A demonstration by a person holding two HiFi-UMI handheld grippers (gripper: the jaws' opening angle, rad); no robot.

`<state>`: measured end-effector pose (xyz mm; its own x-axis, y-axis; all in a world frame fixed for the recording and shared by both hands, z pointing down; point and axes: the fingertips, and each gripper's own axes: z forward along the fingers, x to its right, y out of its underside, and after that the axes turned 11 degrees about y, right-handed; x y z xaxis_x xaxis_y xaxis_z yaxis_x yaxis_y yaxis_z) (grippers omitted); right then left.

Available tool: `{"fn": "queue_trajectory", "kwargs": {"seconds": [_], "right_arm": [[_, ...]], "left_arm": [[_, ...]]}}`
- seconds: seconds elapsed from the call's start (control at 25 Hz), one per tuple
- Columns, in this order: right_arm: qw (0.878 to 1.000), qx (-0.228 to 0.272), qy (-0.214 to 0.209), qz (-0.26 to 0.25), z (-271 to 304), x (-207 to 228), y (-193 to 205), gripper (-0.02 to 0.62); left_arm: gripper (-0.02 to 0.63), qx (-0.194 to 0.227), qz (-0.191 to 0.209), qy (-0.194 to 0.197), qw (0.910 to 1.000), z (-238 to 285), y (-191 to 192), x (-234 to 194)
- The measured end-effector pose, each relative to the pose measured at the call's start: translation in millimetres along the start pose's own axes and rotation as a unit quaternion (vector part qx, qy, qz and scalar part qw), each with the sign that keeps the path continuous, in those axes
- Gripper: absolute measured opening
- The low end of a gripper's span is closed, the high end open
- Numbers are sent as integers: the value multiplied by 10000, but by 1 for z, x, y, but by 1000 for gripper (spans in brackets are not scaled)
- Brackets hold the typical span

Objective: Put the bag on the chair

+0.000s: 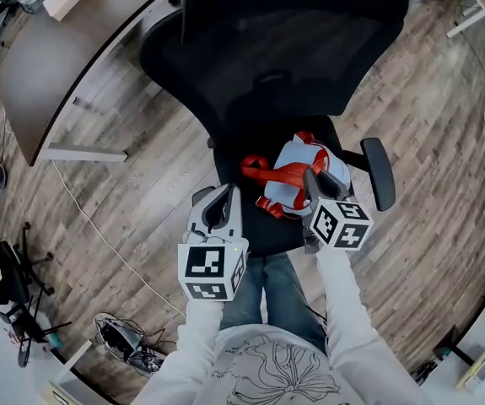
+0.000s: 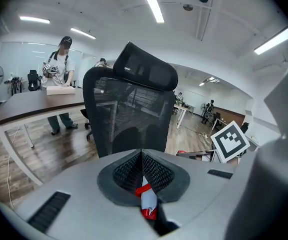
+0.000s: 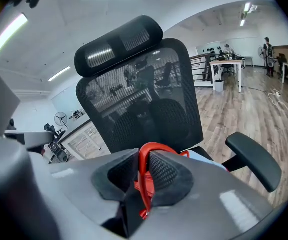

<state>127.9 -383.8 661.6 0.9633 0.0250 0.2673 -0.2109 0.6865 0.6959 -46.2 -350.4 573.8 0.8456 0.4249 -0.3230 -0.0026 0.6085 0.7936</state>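
Bag (image 1: 308,163), red straps (image 1: 280,174), black chair (image 1: 293,49)

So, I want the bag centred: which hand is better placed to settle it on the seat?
Right, probably: the right tongs grip the red strap over the bag on the seat; the left tongs pinch just its edge at the seat's front.

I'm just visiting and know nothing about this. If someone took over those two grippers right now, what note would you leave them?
The left gripper is shut on a fold of the bag, with red trim and pale fabric between its jaws.
The right gripper is shut on the bag's red strap.
The bag is over the front of the chair seat; I cannot tell whether it rests there yet.
Done: bag brought to the chair.
Left: settle it on the seat, open both grippers, draw back.
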Motion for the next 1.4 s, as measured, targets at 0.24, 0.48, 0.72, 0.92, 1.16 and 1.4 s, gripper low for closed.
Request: {"fn": "queue_trajectory", "kwargs": {"seconds": [0.24, 0.48, 0.72, 0.92, 1.16, 1.4], "right_arm": [[9991, 15, 362, -236, -5, 6, 5, 103], [9979, -50, 590, -270, -20, 17, 7, 211], [9934, 417, 990, -411, -55, 29, -11, 242], [9895, 1063, 741, -644, -94, 10, -53, 242], [9765, 1800, 602, -1026, -148, -16, -97, 164], [9612, 2454, 664, -1072, -203, -24, -121, 51]], "left_arm": [[6, 81, 32, -27, 10000, -6, -3, 1], [6, 208, 127, -7, 9997, -15, -13, 10], [6, 418, 218, -21, 9989, -29, -26, 24], [6, 663, 298, -6, 9974, -45, -41, 40], [6, 1041, 452, 38, 9935, -66, -71, 63], [6, 1410, 650, 39, 9879, -87, -98, 87]]}}
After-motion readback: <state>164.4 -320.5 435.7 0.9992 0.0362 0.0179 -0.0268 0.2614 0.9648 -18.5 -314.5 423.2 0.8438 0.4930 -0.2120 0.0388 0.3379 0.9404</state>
